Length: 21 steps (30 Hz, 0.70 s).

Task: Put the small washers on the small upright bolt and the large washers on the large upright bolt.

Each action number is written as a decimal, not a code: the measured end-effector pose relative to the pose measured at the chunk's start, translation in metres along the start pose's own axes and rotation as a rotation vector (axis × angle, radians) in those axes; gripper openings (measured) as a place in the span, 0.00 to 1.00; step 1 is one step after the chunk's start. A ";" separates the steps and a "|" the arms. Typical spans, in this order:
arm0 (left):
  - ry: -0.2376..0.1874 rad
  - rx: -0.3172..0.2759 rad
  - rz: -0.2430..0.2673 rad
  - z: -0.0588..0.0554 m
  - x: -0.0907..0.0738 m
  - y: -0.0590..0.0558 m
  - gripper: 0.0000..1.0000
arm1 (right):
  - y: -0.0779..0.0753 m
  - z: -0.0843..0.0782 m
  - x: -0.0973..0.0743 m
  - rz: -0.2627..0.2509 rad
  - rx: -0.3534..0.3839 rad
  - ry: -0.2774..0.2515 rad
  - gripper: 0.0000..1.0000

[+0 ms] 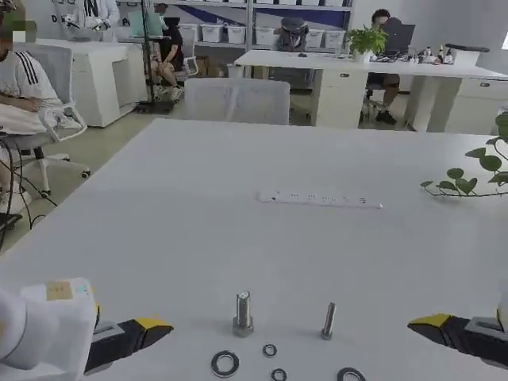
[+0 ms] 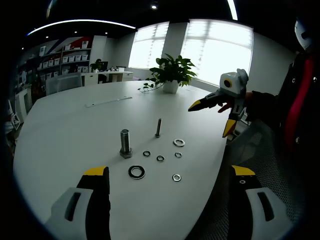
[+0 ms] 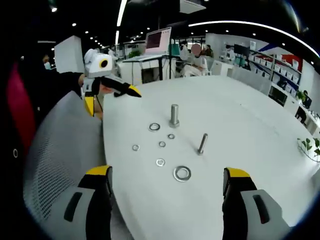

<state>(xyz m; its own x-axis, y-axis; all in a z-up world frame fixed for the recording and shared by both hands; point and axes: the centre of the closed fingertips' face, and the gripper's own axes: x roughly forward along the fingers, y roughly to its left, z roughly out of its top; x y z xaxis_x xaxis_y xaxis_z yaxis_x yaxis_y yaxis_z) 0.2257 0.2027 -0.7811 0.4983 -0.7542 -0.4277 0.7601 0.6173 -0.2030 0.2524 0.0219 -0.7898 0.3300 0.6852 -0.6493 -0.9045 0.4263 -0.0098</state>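
Left gripper (image 2: pixel 169 172) and right gripper (image 3: pixel 166 172), fingers released and empty, flank the large upright steel bolt (image 1: pixel 243 313), small upright steel bolt (image 1: pixel 329 321) and loose steel washers (image 1: pixel 225 363) on the white bench (image 1: pixel 238 238).

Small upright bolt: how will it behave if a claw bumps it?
Likely tips easily: the small bolt is tall and thin, standing on just its head on the smooth white table. Once down, its round shank would probably roll. Looks like rigid metal, so no flex; the large bolt seems steadier.

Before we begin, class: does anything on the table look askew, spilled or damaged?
Nothing stands out. The large bolt and small bolt stand upright, and the washers lie flat on the table near them.
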 end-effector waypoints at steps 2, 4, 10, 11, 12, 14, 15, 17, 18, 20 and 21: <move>0.001 0.000 0.000 0.000 0.000 0.000 1.00 | 0.000 -0.002 0.000 -0.001 0.001 0.006 0.89; 0.001 0.001 -0.001 0.000 0.000 -0.001 1.00 | 0.000 -0.003 -0.001 -0.001 -0.002 0.009 0.89; 0.002 0.001 -0.004 -0.001 0.000 -0.003 1.00 | 0.000 -0.004 -0.002 0.000 -0.003 0.016 0.88; 0.003 0.000 -0.004 -0.001 0.000 -0.003 1.00 | 0.000 -0.003 -0.002 0.001 -0.003 0.016 0.88; 0.003 0.000 -0.004 -0.001 0.000 -0.004 1.00 | 0.000 -0.003 -0.002 0.001 -0.003 0.016 0.88; 0.002 0.000 -0.004 -0.001 0.000 -0.004 1.00 | 0.000 -0.003 -0.002 0.002 -0.006 0.021 0.88; 0.001 -0.002 -0.004 -0.001 0.000 -0.004 1.00 | 0.000 -0.004 -0.002 0.004 -0.008 0.024 0.88; 0.002 -0.002 -0.004 -0.001 0.000 -0.003 1.00 | 0.000 -0.004 -0.002 0.006 -0.009 0.030 0.87; 0.002 -0.001 -0.004 -0.001 0.000 -0.004 1.00 | 0.000 -0.004 -0.002 0.006 -0.009 0.030 0.87; 0.002 -0.003 -0.004 -0.001 -0.001 -0.004 1.00 | 0.001 -0.004 -0.001 0.008 -0.009 0.032 0.87; 0.002 -0.003 -0.004 -0.001 -0.001 -0.004 1.00 | 0.001 -0.004 -0.001 0.009 -0.010 0.035 0.87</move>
<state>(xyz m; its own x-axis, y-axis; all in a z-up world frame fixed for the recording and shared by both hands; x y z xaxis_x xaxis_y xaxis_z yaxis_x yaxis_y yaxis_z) 0.2220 0.2012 -0.7813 0.4940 -0.7565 -0.4286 0.7611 0.6146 -0.2075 0.2501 0.0188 -0.7923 0.3126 0.6680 -0.6753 -0.9100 0.4144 -0.0113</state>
